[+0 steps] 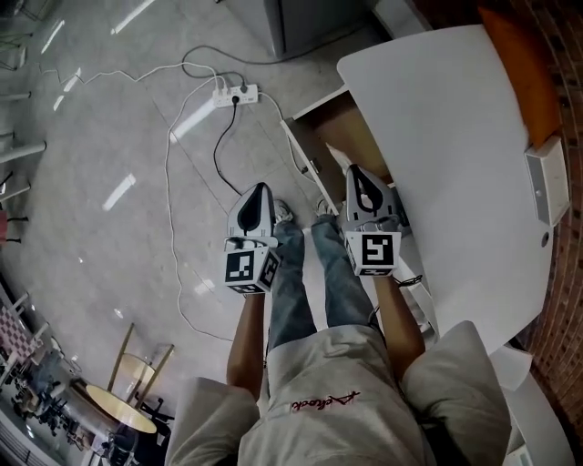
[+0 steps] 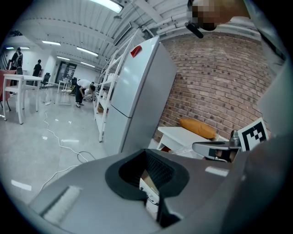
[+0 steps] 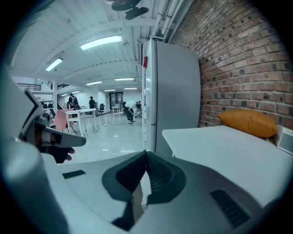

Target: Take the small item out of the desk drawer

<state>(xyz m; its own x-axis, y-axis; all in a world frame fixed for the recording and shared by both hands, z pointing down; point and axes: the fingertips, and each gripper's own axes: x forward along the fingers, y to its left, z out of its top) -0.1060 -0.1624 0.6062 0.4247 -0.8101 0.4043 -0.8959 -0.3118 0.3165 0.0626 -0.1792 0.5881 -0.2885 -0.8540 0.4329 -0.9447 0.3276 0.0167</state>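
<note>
The white desk [image 1: 455, 136] stands at the right, and its wooden drawer [image 1: 342, 132] is pulled open toward the floor. I can make out no small item inside it. My right gripper [image 1: 353, 171] hovers over the drawer's near end, jaws shut and empty. My left gripper [image 1: 262, 187] hangs over the floor to the left of the drawer, also shut on nothing. In the left gripper view the black pads of the left gripper [image 2: 146, 151] meet at the tip. The right gripper [image 3: 145, 152] looks the same in its own view, with the desk top [image 3: 229, 151] to its right.
A power strip [image 1: 235, 94] and trailing cables lie on the floor beyond the drawer. A grey fridge [image 1: 301, 23] stands behind the desk. An orange cushion [image 1: 519, 64] and a white box [image 1: 549, 187] rest along the brick wall. A chair [image 1: 137, 373] is at lower left.
</note>
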